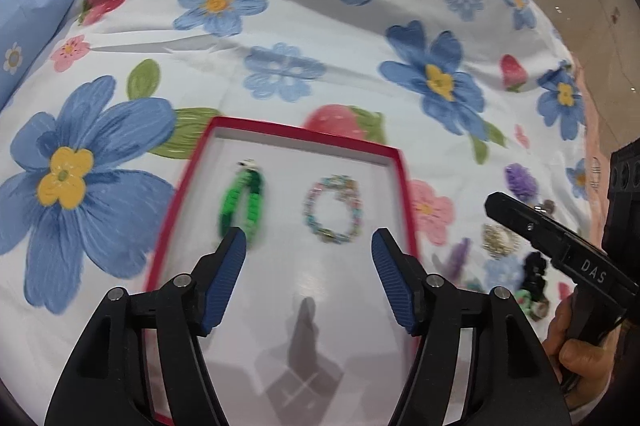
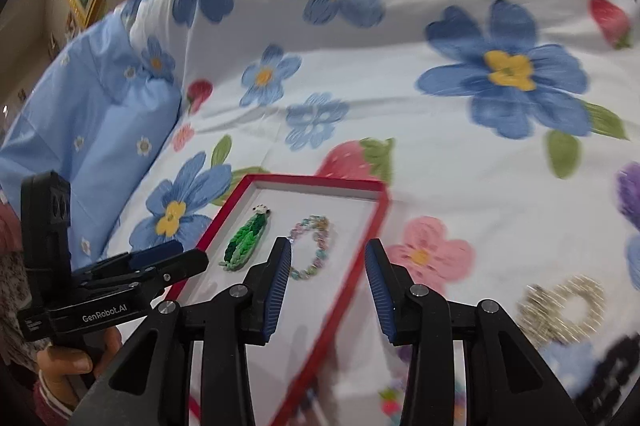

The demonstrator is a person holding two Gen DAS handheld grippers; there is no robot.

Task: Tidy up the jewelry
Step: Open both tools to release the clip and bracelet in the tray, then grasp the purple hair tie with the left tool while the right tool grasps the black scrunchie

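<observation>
Left wrist view: both the left gripper (image 1: 308, 238) and right gripper (image 2: 328, 250) are held parted and empty above the red tray (image 1: 308, 135), where the green bracelet (image 1: 240, 204) and pastel beaded bracelet (image 1: 334, 210) are laid side by side, apart, presumably to keep them untangled.

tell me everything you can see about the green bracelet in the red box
The green bracelet is a woven band in light and dark green, seemingly rubber loops, with a small white charm at its far end. It lies flat as a narrow closed loop on the white floor of the red box, left of the pastel bracelet, apart from it. Nothing grips it.
</observation>
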